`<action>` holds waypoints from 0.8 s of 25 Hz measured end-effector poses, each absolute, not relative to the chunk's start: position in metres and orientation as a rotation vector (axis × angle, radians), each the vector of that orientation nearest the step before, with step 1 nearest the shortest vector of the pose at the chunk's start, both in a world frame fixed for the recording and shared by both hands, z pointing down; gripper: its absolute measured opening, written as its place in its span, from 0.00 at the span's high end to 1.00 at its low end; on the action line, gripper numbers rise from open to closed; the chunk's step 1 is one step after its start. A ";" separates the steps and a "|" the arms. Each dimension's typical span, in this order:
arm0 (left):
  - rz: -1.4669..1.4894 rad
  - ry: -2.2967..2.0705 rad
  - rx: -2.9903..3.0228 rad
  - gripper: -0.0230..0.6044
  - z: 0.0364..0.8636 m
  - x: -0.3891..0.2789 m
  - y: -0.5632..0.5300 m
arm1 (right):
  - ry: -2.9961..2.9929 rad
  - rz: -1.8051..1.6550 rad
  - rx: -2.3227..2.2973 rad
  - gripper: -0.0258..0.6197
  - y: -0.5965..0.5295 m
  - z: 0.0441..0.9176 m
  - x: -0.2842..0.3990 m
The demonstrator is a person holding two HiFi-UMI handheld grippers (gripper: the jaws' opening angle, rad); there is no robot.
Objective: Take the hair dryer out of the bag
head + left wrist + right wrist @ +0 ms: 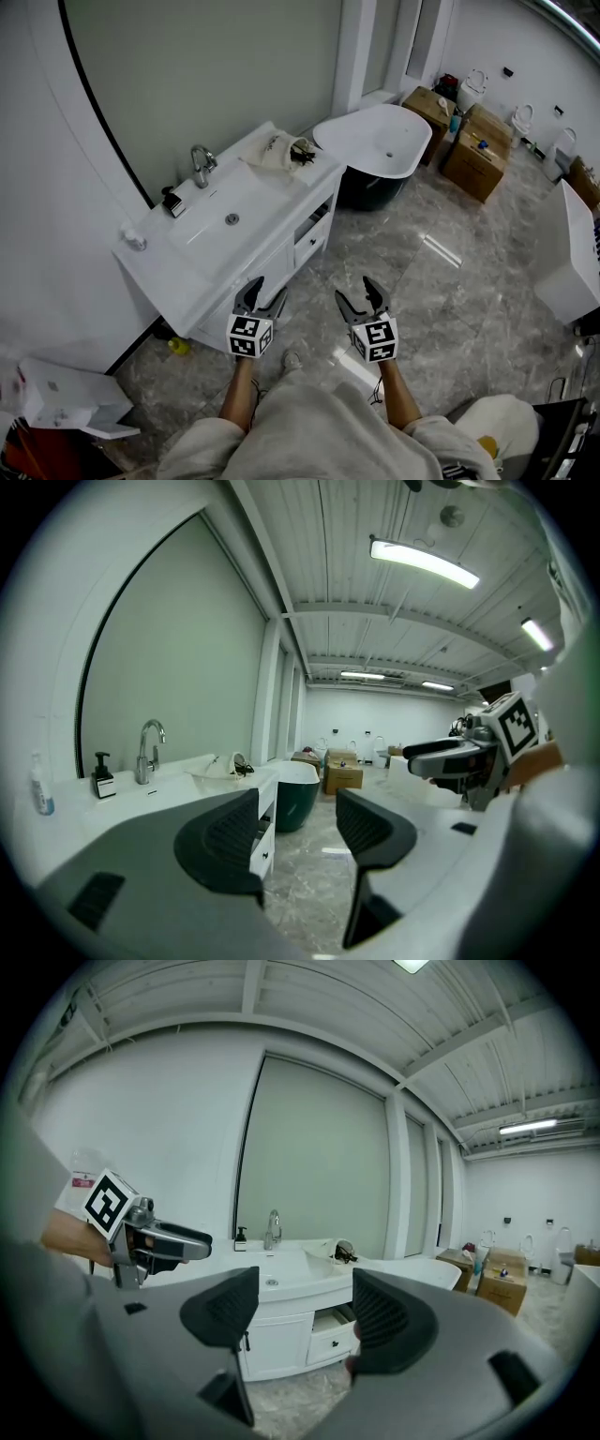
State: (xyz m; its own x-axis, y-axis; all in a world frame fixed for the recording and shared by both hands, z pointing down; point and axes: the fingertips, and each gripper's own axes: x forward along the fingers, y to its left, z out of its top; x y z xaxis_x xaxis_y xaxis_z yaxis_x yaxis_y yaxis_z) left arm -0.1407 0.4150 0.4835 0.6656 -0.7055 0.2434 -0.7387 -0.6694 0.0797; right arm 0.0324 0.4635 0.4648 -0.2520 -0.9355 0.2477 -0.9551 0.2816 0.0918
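1. Hair dryer (302, 151): a dark shape that pokes from the mouth of a soft, crumpled cream bag (275, 150). The bag lies at the end of the glossy white worktop (159, 258) nearest the oval bathtub (375, 139).
2. Left tongs (264, 298) and right tongs (360, 300), with dark ribbed pads, both gape empty over the marbled floor (441, 281), well apart from the bag.
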 end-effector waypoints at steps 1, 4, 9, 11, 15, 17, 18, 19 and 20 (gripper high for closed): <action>0.285 -1.180 2.713 0.57 0.482 -0.140 0.403 | -2.295 0.109 1.745 0.50 0.452 0.463 0.033; 0.282 -1.161 2.724 0.57 0.478 -0.137 0.367 | -2.281 0.112 1.754 0.50 0.420 0.461 0.035; 0.284 -1.130 2.748 0.57 0.475 -0.131 0.312 | -2.255 0.110 1.785 0.51 0.371 0.459 0.038; 0.282 -1.121 2.758 0.57 0.474 -0.130 0.292 | -2.251 0.102 1.785 0.51 0.352 0.459 0.038; 0.289 -1.103 2.770 0.57 0.475 -0.129 0.257 | -2.241 0.086 1.783 0.51 0.319 0.460 0.036; 0.296 -1.091 2.775 0.57 0.476 -0.127 0.246 | -2.236 0.094 1.788 0.51 0.308 0.462 0.035; 0.298 -1.087 2.778 0.57 0.477 -0.127 0.240 | -2.236 0.102 1.788 0.51 0.303 0.464 0.034; 0.301 -1.084 2.780 0.57 0.477 -0.127 0.235 | -2.237 0.111 1.784 0.51 0.298 0.466 0.033; 0.304 -1.082 2.780 0.57 0.478 -0.127 0.230 | -2.237 0.118 1.780 0.51 0.293 0.468 0.032</action>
State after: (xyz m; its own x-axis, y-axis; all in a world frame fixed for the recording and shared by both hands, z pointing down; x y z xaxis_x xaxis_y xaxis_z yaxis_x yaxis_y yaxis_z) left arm -0.1273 0.2297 0.4781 0.7204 -0.6513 0.2386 -0.6802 -0.7306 0.0594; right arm 0.0318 0.2933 0.4676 -0.2020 -0.9425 0.2661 -0.9653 0.2376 0.1087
